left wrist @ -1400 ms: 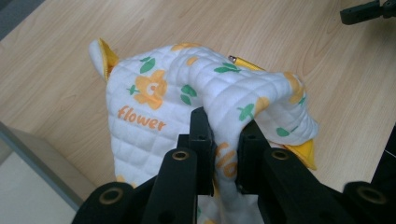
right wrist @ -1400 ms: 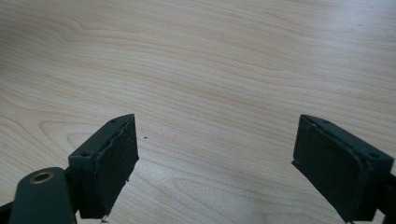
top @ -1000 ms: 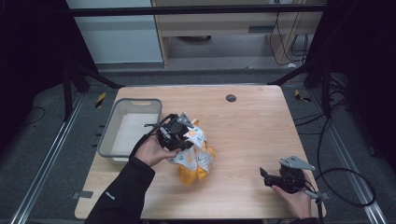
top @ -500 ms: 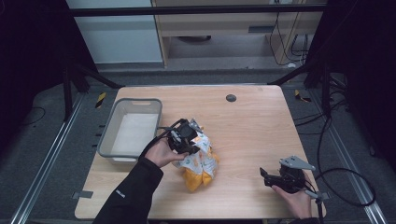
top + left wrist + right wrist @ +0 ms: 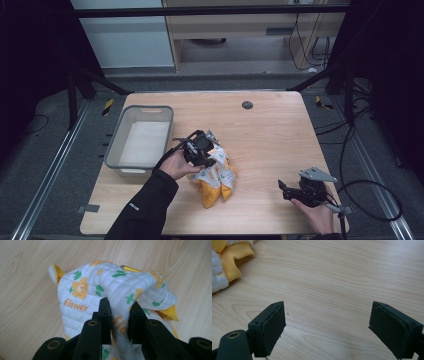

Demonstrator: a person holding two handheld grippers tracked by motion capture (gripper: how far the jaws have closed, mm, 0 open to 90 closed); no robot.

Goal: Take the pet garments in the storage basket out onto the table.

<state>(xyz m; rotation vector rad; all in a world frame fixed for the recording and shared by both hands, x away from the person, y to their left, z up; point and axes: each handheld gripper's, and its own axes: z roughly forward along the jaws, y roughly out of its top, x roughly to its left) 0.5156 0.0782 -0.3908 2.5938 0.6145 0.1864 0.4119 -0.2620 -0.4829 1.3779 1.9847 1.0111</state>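
A pale wooden worktop (image 5: 270,130) with rounded corners stands on a grey floor (image 5: 45,150), with dark frame rails at both sides and light cabinets at the far end of the room. A grey plastic bin (image 5: 116,150) sits at the worktop's left edge, and a small dark round disc (image 5: 247,104) lies near the far edge.

The quilted cloth (image 5: 216,177) lies crumpled near the middle of the worktop, slightly left and toward the near side. It is white, stitched in small squares, printed with orange flowers, green leaves and the word "flower", and has a yellow-orange lining and border. Its bunched length runs from far-left to near-right, with the yellow end pointing toward the near edge.

The left tool (image 5: 119,305) pinches a raised fold of the cloth; its jaws have just been opening slightly, with the fold between them. The right tool (image 5: 327,322) stands released, jaws wide apart, resting low over bare wood at the near right, well apart from the cloth.
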